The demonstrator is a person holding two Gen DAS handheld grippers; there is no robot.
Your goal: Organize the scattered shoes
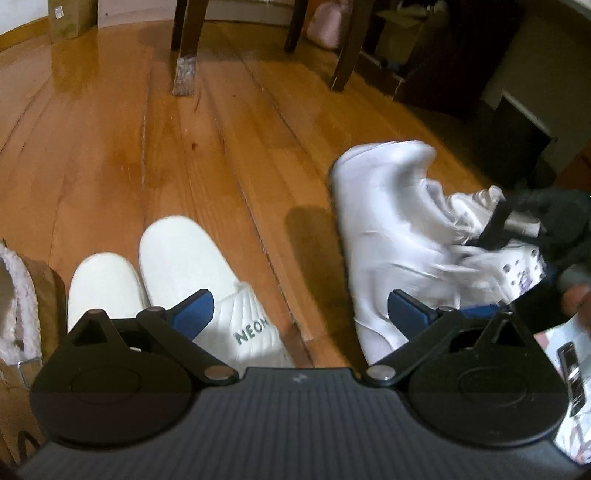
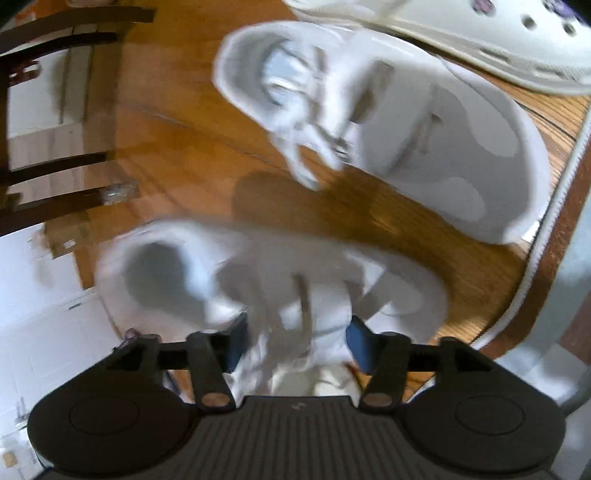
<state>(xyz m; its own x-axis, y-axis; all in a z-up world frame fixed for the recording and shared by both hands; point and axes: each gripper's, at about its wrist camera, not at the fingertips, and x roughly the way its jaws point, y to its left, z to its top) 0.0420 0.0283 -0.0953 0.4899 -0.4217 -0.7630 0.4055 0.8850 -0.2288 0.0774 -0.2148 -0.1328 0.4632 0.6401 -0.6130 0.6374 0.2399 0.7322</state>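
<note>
White sneaker point(image 2: 266, 280) on the wood floor point(image 2: 192, 147), blurred, laces between the right gripper point(image 2: 295, 343) jaws, apart, no clear pinch. Second sneaker point(image 2: 424, 140) just beyond, tipped over. Holed clog point(image 2: 480, 33) cut off on top. Left gripper point(image 1: 301, 314) jaws wide, empty, above two white slippers point(image 1: 177, 258).
</note>
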